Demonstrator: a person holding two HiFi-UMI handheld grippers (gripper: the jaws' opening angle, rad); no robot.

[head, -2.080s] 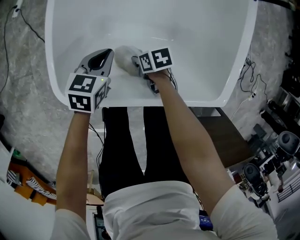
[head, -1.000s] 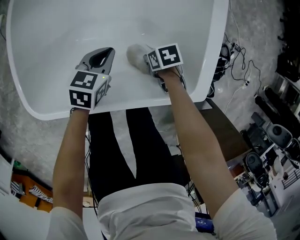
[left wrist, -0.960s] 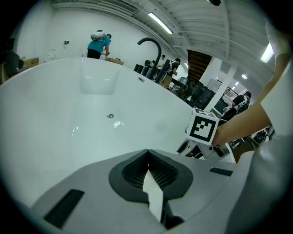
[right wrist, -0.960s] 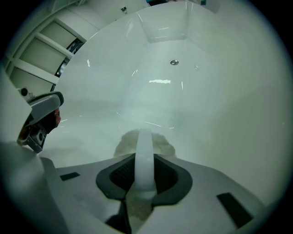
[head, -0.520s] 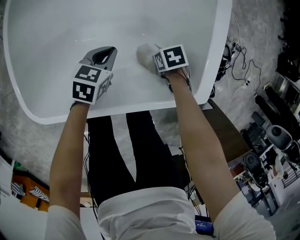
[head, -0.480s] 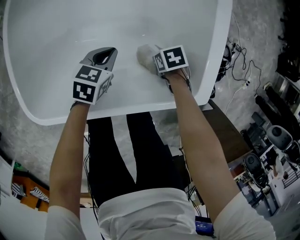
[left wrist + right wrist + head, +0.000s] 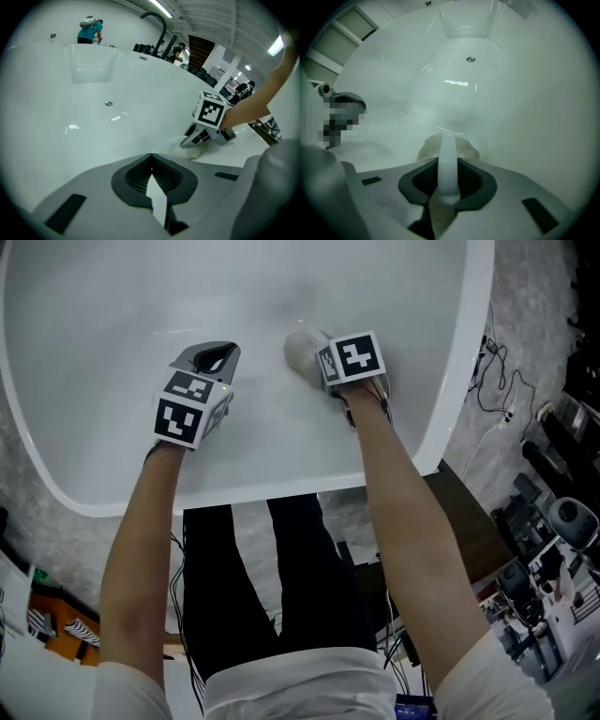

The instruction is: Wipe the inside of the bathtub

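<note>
Head view first: we look down on two bare forearms reaching over the near rim of the glossy white bathtub [image 7: 281,474]. The left hand-held gripper [image 7: 217,354], grey with a black-and-white marker cube, is inside the tub over its near sloping wall. In the left gripper view we see its jaws drawn together to a point with nothing between them. We cannot tell whether it touches the tub surface.

Just beside it is the right hand-held gripper [image 7: 314,357], which carries its own marker cube. In the right gripper view its jaws are clamped on a crumpled pale beige cloth [image 7: 447,144]. The wad bulges out past the jaw tips and lies pressed against the tub's inner wall. From the left gripper view we see the same wad under the right hand-held gripper, touching the white surface.

Beyond the cloth the tub wall curves down to the floor of the basin, where a small round metal drain [image 7: 470,59] sits well apart from both tools. Outside the tub we see speckled grey flooring [image 7: 28,479] and loose black cables [image 7: 492,381]. Farthest off, a curved black pipe [image 7: 157,21] and a person in a teal shirt [image 7: 89,32] stand past the far rim.
</note>
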